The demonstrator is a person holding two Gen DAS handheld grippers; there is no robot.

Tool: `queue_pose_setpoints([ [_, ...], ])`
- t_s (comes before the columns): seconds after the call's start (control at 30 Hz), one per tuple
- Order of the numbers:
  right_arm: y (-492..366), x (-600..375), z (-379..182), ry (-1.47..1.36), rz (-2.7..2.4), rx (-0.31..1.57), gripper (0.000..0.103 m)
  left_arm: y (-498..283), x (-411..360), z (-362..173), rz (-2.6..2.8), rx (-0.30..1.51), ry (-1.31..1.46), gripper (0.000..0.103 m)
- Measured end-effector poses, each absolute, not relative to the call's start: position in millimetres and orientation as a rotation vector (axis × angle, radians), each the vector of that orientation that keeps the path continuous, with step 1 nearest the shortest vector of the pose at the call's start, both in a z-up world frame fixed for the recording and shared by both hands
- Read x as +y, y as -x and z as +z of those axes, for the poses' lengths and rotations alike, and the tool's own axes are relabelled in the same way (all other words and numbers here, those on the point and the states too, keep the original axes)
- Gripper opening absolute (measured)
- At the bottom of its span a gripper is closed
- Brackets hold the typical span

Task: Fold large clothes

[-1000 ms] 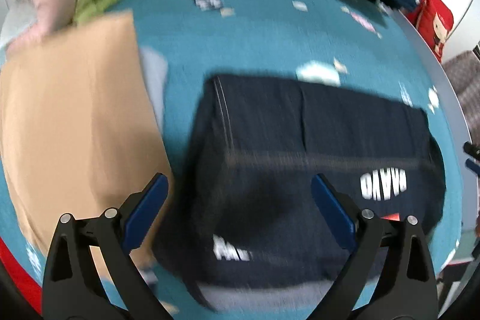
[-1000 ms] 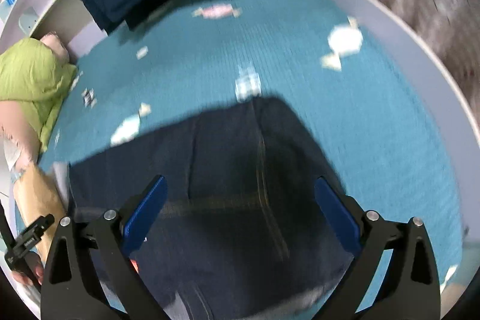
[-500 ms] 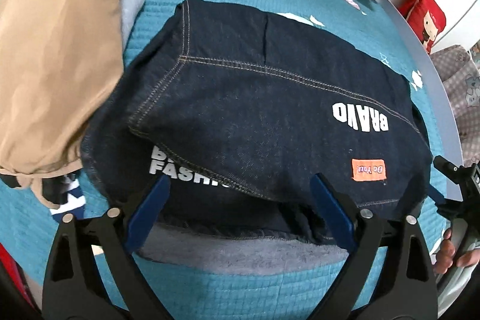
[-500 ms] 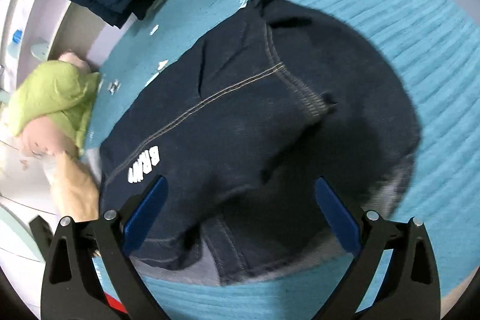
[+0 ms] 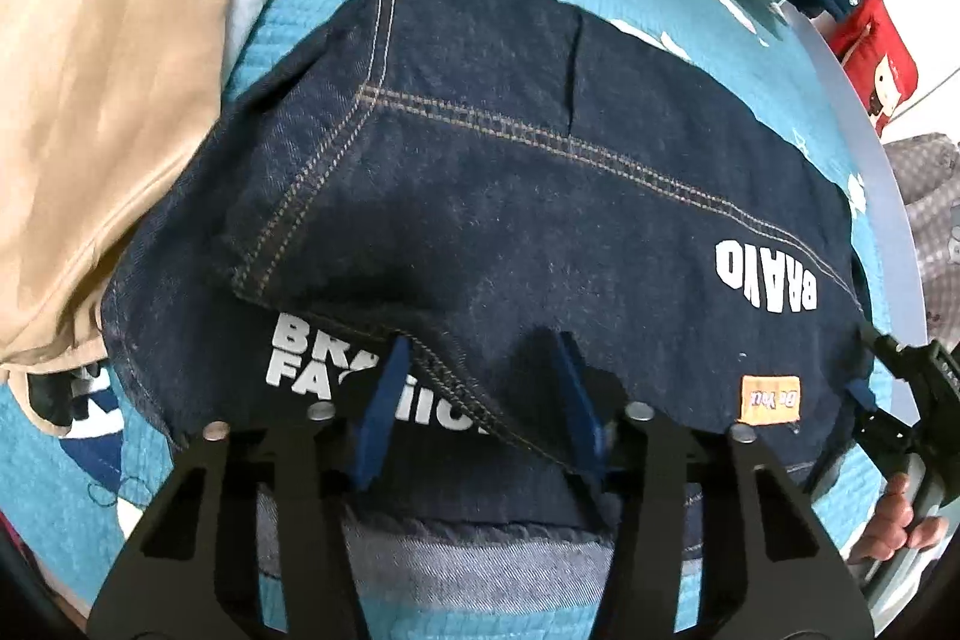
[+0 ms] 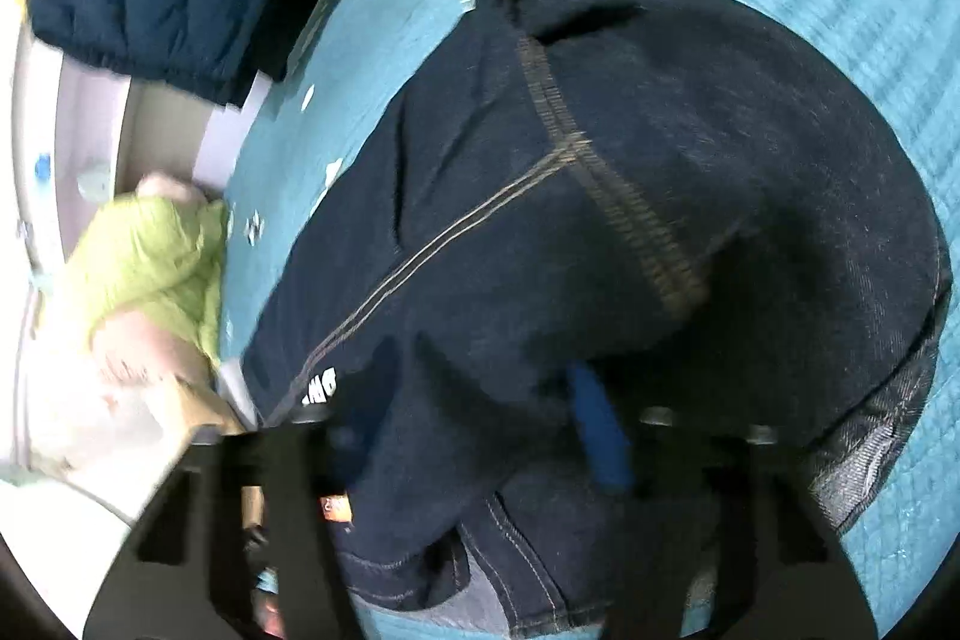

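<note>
Left wrist view shows my left gripper (image 5: 480,400) closing narrow around the near hem of the folded jeans (image 5: 540,196), denim between its pads. My right gripper (image 6: 474,436) is closing on the hem's other end, fabric bunched between its pads. Jeans lie mid-bed on the teal quilt (image 5: 336,4), beside a tan garment (image 5: 102,58) at its left edge.
</note>
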State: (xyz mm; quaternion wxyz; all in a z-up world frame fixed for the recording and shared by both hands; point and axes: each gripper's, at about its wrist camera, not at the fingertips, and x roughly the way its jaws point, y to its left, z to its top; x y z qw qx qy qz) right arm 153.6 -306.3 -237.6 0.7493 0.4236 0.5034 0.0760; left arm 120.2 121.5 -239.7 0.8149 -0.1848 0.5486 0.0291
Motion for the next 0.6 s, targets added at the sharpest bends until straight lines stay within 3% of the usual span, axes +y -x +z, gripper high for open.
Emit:
queue_pose_setpoints([
  [0.07,-152.4,-308.6,-236.9,-0.914,0.166,1.101,0.019,-121.3,124.3,-239.4,0.094,1.172,0.379,0.024],
  [0.13,-150.2,-305.9,-227.2,-0.862,0.161,1.083,0.016,-121.8,132.7,-238.2,0.085,1.181,0.423,0.022],
  [0.23,-147.8,-302.1,-211.5,-0.796,0.137,1.065,0.016,-116.9,143.5,-225.0,0.086,1.128,0.43,0.002],
  [0.47,-133.1,-308.8,-188.2,-0.738,0.101,1.017,0.004,-101.4,172.5,-193.8,0.156,1.053,0.399,0.0],
  [0.6,-130.1,-315.0,-198.7,-0.767,0.118,1.088,0.008,-104.9,184.9,-214.7,0.121,1.189,0.489,0.0],
])
